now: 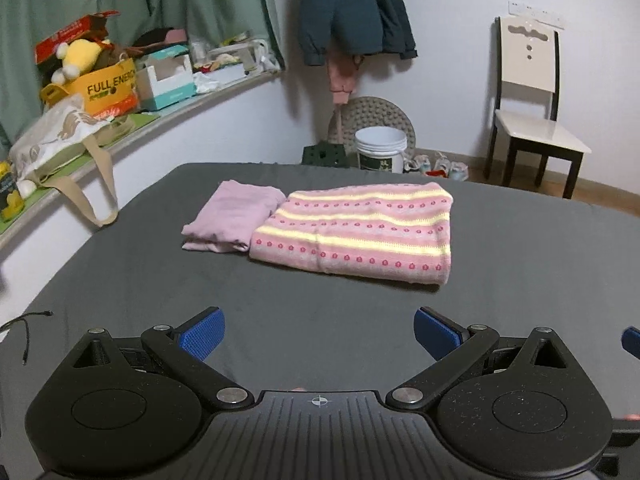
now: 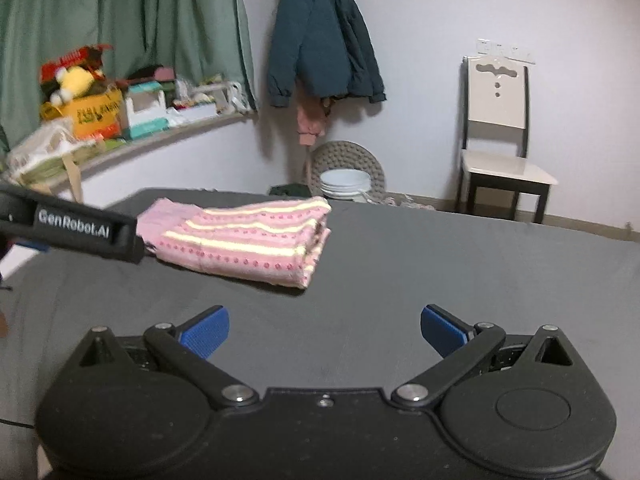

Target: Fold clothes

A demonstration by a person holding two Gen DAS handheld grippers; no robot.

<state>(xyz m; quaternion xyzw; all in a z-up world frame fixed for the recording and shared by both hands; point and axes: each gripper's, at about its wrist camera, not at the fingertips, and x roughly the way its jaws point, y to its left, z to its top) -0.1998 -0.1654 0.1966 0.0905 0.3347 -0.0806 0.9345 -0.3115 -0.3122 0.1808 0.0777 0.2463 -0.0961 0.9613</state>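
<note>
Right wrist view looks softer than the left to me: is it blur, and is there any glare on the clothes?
Right wrist view: shelf clutter and the left gripper's body are smeared, likely motion blur; striped folded garment stays readable. Left wrist view: sharp, box lettering legible, lilac folded garment crisp. No glare on the clothes; both views bow straight lines, fisheye distortion.

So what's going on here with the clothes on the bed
A person is folding clothes with two handheld claws. The left claw and right claw are both open and empty, hovering over the dark sheet. A striped pink garment lies folded, touching a folded plain lilac one.
</note>
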